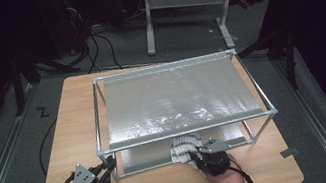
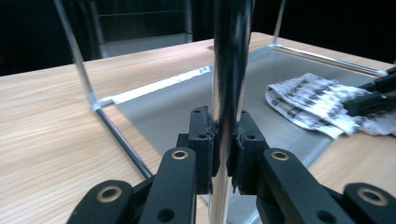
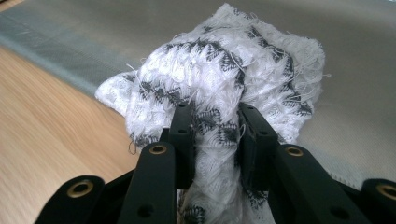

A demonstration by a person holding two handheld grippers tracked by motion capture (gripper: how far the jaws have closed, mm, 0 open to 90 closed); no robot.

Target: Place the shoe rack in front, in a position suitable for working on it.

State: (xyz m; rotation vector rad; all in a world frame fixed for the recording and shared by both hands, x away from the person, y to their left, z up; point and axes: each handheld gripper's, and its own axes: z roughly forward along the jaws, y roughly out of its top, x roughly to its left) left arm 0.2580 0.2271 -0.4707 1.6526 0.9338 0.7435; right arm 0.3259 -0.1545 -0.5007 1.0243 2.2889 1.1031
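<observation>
right gripper view: fuzzy crumpled cloth (image 3: 224,84)

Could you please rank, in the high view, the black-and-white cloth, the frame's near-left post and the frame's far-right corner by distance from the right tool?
1. black-and-white cloth: gripped by the right tool.
2. near-left post: leftward, along the near edge.
3. far-right corner: farthest, at the table's back.
</observation>
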